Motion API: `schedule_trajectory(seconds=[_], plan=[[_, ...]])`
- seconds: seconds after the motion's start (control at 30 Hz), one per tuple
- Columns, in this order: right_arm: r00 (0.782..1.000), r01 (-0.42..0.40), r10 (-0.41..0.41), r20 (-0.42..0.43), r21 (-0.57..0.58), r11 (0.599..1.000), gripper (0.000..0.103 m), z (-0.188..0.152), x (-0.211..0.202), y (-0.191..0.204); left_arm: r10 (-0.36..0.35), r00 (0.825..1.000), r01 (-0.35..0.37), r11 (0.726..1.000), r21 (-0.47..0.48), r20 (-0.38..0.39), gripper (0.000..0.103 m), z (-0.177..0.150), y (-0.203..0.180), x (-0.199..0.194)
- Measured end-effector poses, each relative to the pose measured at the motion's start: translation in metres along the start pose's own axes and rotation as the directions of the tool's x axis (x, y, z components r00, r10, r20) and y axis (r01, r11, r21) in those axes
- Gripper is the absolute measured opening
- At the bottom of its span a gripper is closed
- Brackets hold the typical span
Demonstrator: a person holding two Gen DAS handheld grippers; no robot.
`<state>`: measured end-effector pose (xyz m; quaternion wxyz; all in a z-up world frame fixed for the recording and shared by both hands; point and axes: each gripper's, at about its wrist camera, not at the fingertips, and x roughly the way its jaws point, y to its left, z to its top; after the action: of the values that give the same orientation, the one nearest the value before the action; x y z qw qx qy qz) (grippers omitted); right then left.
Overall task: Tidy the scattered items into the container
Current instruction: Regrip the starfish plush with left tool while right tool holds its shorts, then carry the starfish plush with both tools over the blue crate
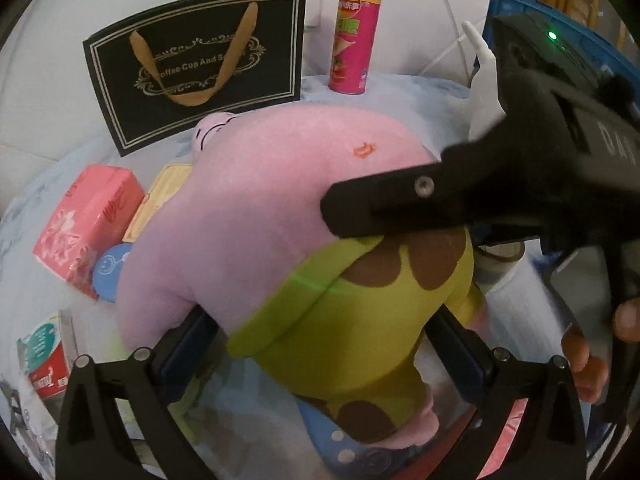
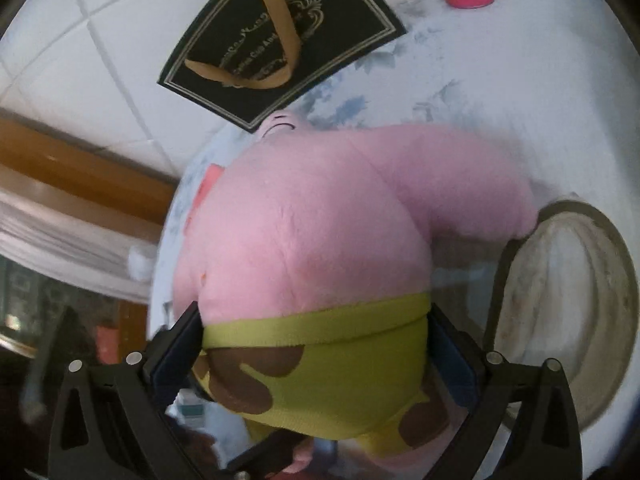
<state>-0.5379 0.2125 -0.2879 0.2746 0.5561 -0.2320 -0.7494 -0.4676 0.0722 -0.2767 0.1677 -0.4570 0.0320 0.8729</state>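
Both the left gripper (image 1: 320, 360) and the right gripper (image 2: 316, 352) clamp their fingers on the green shorts of the pink plush starfish toy (image 1: 256, 216), near the bed's (image 1: 400, 92) middle, before the black paper gift bag (image 1: 196, 68).

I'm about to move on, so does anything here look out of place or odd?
Only the big pink plush toy in green shorts: it sprawls across the other clutter, with both the left tool and the right tool squeezing its shorts at once. The black gift bag and the snack can stand upright.
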Motion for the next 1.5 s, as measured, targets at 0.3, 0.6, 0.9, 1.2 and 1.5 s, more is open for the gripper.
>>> schedule_trajectory(seconds=[0.3,0.6,0.9,1.2,1.5], plan=[[0.991,-0.038,0.052,0.123,-0.117,0.992,0.094,-0.018,-0.043,0.032,0.040,0.997,-0.044,0.997,0.062,0.062,0.089,0.006,-0.012,-0.046],[0.957,-0.058,0.113,0.266,-0.206,0.977,0.094,-0.030,-0.128,0.089,0.062,0.976,-0.091,0.987,0.134,0.210,0.089,0.030,-0.053,-0.142],[0.896,0.047,0.069,0.439,-0.248,0.968,0.094,-0.038,-0.266,0.137,-0.050,0.935,-0.046,0.964,0.263,0.350,0.089,0.083,-0.137,-0.234],[0.760,0.170,-0.043,0.649,-0.134,0.976,0.094,-0.055,-0.441,0.136,-0.254,0.868,0.044,0.895,0.444,0.427,0.089,0.149,-0.254,-0.303],[0.666,0.261,-0.175,0.725,-0.006,0.965,0.095,-0.060,-0.597,0.049,-0.385,0.845,0.146,0.834,0.532,0.371,0.090,0.207,-0.415,-0.281]])
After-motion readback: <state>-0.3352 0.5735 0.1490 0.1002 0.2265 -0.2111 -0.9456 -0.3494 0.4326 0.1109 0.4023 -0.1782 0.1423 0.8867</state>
